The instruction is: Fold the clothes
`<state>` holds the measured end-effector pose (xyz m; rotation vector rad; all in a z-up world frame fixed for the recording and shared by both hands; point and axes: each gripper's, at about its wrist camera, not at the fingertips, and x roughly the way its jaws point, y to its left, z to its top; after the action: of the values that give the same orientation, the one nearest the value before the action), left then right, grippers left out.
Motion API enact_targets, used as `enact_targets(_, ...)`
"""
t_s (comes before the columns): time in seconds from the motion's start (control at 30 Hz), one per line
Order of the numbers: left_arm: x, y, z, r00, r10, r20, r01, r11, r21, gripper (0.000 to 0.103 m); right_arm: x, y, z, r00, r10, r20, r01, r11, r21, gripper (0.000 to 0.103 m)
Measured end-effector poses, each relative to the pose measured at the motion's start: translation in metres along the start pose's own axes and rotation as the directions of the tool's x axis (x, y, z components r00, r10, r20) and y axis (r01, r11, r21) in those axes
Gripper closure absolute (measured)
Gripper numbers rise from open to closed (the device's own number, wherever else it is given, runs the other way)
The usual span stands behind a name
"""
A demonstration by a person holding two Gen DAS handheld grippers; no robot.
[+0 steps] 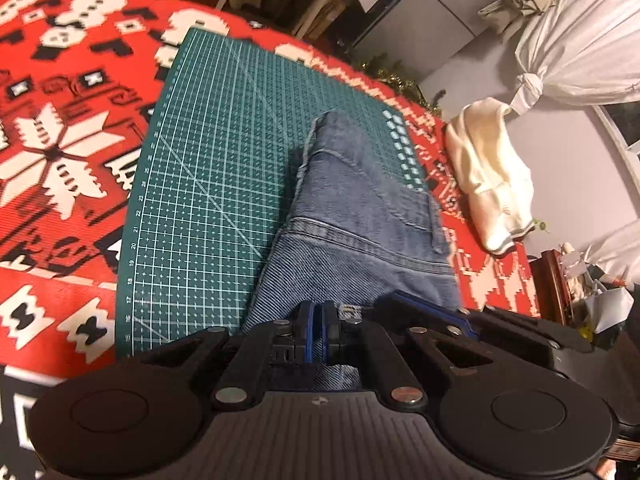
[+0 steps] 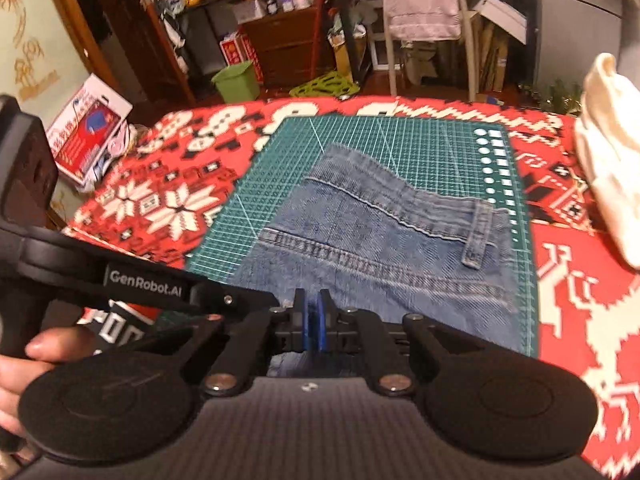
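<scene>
Left wrist view: the left gripper (image 1: 318, 320) has its two blue-padded fingers drawn nearly together, pinching the near edge of a pair of blue jeans (image 1: 360, 216). Denim shows in the thin slit between the pads and again below them. From the fingertips the jeans run straight ahead and slightly right, across a green cutting mat (image 1: 208, 168) whose bare grid lies to the fingers' left. The mat sits on a red patterned cloth (image 1: 60, 160). Well off to the right of the fingers, a cream garment (image 1: 492, 176) lies on that cloth. The other gripper's black body presses in just to the right of the fingers.

Right wrist view: the right gripper (image 2: 313, 320) likewise shows its fingers narrowed to a sliver, clamped on the near hem of the jeans (image 2: 380, 240). The denim spreads ahead and to the right of the fingertips, a belt loop (image 2: 478, 236) lying on it ahead and to the right. A hand (image 2: 24, 364) grips the left tool's handle, to the left of the fingers.
</scene>
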<state>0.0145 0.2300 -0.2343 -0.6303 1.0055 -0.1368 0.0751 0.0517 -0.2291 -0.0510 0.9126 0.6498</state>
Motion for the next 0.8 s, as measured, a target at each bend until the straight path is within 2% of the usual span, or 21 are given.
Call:
enact_targets(0.13, 0.006, 0.012, -0.002, 0.999, -0.032, 0.013, 0.033, 0.999, -0.009, 0.1, 0.022, -0.011, -0.007, 1.0, 0.002, 0.013, -0.001, 1.0, -0.008, 0.098)
enact_targets(0.27, 0.008, 0.018, -0.003, 0.999, -0.052, 0.015, 0.052, 0.998, -0.019, 0.1, 0.022, -0.022, -0.017, 0.999, 0.012, 0.052, -0.012, 1.0, 0.009, 0.099)
enact_targets(0.37, 0.005, 0.011, 0.002, 1.0, -0.025, 0.005, 0.025, 1.0, 0.0, 0.101, 0.017, -0.029, -0.016, 0.998, -0.048, 0.051, 0.046, 0.998, 0.036, 0.103)
enact_targets(0.53, 0.005, 0.0, 0.009, 1.0, -0.008, 0.01, 0.007, 0.998, 0.059, 0.1, 0.006, -0.06, -0.019, 0.998, -0.055, 0.042, 0.051, 0.993, 0.107, 0.103)
enact_targets(0.73, 0.014, 0.006, 0.015, 1.0, -0.006, -0.009, 0.007, 0.999, 0.053, 0.1, 0.001, -0.078, -0.019, 0.989, -0.135, 0.054, 0.13, 0.987, 0.093, 0.103)
enact_targets(0.8, 0.016, 0.008, 0.017, 1.0, -0.013, -0.014, 0.013, 0.999, 0.046, 0.1, 0.0, -0.09, -0.02, 0.994, -0.095, 0.057, 0.087, 0.987, 0.134, 0.103)
